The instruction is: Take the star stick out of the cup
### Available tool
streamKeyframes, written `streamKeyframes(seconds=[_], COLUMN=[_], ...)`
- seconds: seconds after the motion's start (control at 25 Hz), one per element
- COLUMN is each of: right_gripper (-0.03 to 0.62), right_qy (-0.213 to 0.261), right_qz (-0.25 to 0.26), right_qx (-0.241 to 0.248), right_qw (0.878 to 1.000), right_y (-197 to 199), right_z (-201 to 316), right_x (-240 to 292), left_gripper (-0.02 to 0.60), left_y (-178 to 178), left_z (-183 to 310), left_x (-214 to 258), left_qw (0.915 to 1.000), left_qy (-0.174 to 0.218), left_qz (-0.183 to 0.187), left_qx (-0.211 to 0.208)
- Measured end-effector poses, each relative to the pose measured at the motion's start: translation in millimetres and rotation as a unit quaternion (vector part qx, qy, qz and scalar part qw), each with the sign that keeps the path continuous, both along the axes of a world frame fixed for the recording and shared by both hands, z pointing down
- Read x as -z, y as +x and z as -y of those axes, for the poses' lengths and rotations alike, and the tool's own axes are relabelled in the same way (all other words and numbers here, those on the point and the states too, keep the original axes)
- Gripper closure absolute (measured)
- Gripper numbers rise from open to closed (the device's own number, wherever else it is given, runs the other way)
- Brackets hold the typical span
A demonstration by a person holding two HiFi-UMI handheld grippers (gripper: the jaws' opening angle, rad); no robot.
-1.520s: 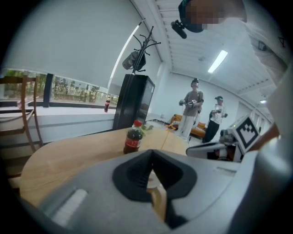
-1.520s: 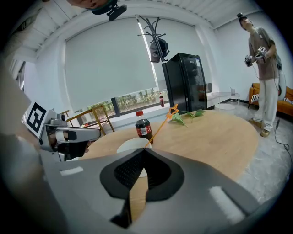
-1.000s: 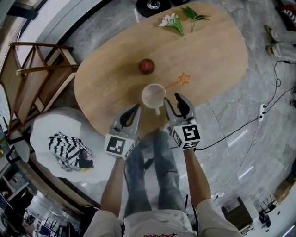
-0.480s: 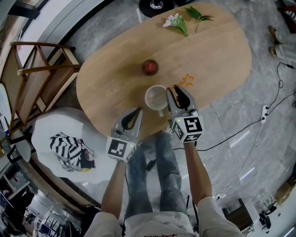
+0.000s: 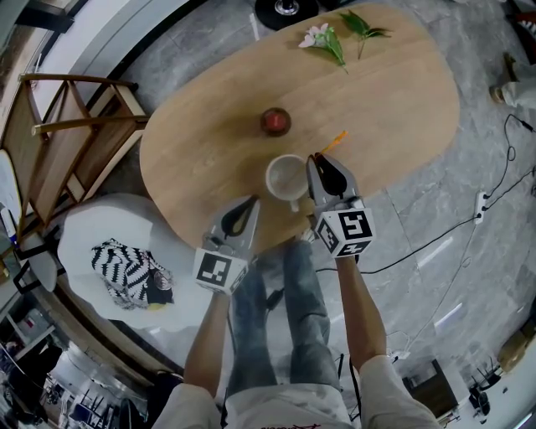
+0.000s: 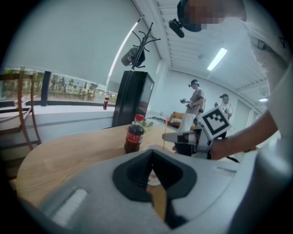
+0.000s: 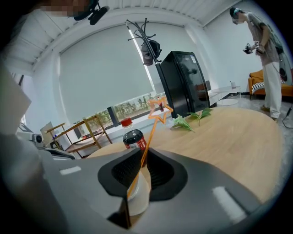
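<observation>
Nearest the person, at 7 o'clock from the cup, the left gripper (image 5: 250, 202) hovers over the table edge. Its jaws are drawn together at the tips, with nothing between them (image 6: 152, 153).

The white paper cup (image 5: 270, 178) stands upright on the oval light-wood table (image 5: 201, 142). At 3 o'clock from it, just beside its rim, is the right gripper (image 5: 316, 161). Its jaws have just been closing and now pinch the thin orange star-topped stick (image 7: 149, 131). The stick's lower end is in the cup (image 7: 137, 194). It leans out toward 1 o'clock, past the jaw tips (image 5: 335, 140).

At 12 o'clock from the cup, a little apart, stands a dark cola bottle with a red cap (image 5: 275, 121). At the table's far end, toward 1 o'clock, lie a pale pink flower sprig (image 5: 322, 38) and a green leafy twig (image 5: 362, 25).
</observation>
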State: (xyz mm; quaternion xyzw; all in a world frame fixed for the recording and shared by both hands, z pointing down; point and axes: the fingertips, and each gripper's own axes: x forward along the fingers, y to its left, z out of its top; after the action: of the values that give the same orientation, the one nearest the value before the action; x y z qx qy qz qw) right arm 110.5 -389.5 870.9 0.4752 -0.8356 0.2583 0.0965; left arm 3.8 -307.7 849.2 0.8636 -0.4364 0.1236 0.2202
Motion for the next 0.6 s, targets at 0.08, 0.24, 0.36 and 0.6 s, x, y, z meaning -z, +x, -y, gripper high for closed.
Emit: streamKeyframes(seconds=[0.08,0.24,0.36,0.6], right_gripper=[0.558,0.571,0.581,0.582], right_qy=[0.001,0.004,0.009,0.01], right_qz=[0.01,0.024,0.028,0.024], right_qx=[-0.003,-0.004,-0.006,-0.004], right_qw=[1.0,1.0,1.0,1.0], right_y=[-0.8,-4.1,-6.2,-9.7], right_z=[0.2,0.2,-0.2,-5.7], right_x=[3.1,10.1,17.0,24.2], left_gripper=[0.58,0.58,0.58,0.58], left_y=[-1.5,-3.8,-5.7,-9.4], left_z=[0.2,1.0,0.5,-0.3], left_x=[0.9,4.3,8.0,17.6], left_qw=[1.0,1.0,1.0,0.9999], left_qy=[0.001,0.004,0.006,0.012], left_qz=[0.0,-0.001,-0.001,-0.002], left_qx=[0.002,0.003,0.003,0.006])
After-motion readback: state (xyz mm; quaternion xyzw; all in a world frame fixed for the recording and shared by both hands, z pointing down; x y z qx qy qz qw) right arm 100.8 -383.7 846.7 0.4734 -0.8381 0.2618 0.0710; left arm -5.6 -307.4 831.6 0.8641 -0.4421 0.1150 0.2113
